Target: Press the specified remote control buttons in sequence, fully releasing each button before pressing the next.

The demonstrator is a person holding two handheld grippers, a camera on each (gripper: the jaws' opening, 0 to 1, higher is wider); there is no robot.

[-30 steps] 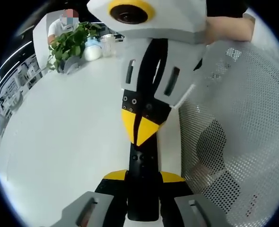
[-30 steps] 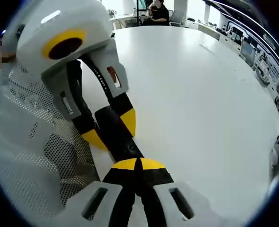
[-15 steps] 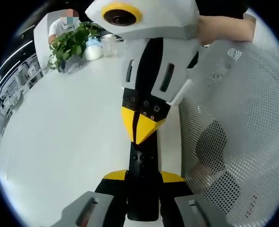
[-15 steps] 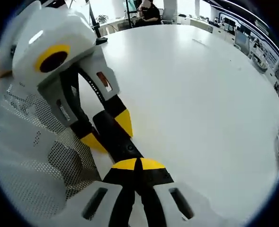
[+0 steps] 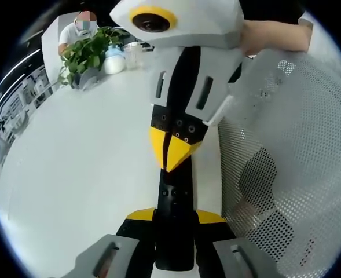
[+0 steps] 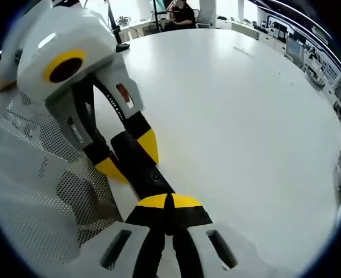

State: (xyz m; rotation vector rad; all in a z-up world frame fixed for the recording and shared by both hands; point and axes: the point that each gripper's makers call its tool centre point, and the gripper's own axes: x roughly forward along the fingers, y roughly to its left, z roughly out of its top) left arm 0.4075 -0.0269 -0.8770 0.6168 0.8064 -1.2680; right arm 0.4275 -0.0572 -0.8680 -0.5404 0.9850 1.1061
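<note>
A slim black remote control (image 5: 174, 208) is clamped between the jaws of the left gripper (image 5: 173, 215), held out over the edge of a broad white table (image 5: 72, 174). The right gripper (image 5: 169, 155), its yellow-tipped jaws closed together into a point, bears down on the remote's upper face; whether the tip is pressing a button or just resting on it cannot be told. In the right gripper view, the right gripper (image 6: 169, 201) meets the remote (image 6: 140, 168) end-on, with the left gripper (image 6: 127, 157) gripping it from either side. This looks like a press in hand, one step in the sequence; the next move calls for lifting the tip fully clear before shifting along to another button. A white perforated mesh chair back (image 5: 286, 168) crowds one side of the grippers, leaving little room there. The open tabletop offers free space on the other side. A green potted plant (image 5: 86, 55) stands well apart at the far edge.
</note>
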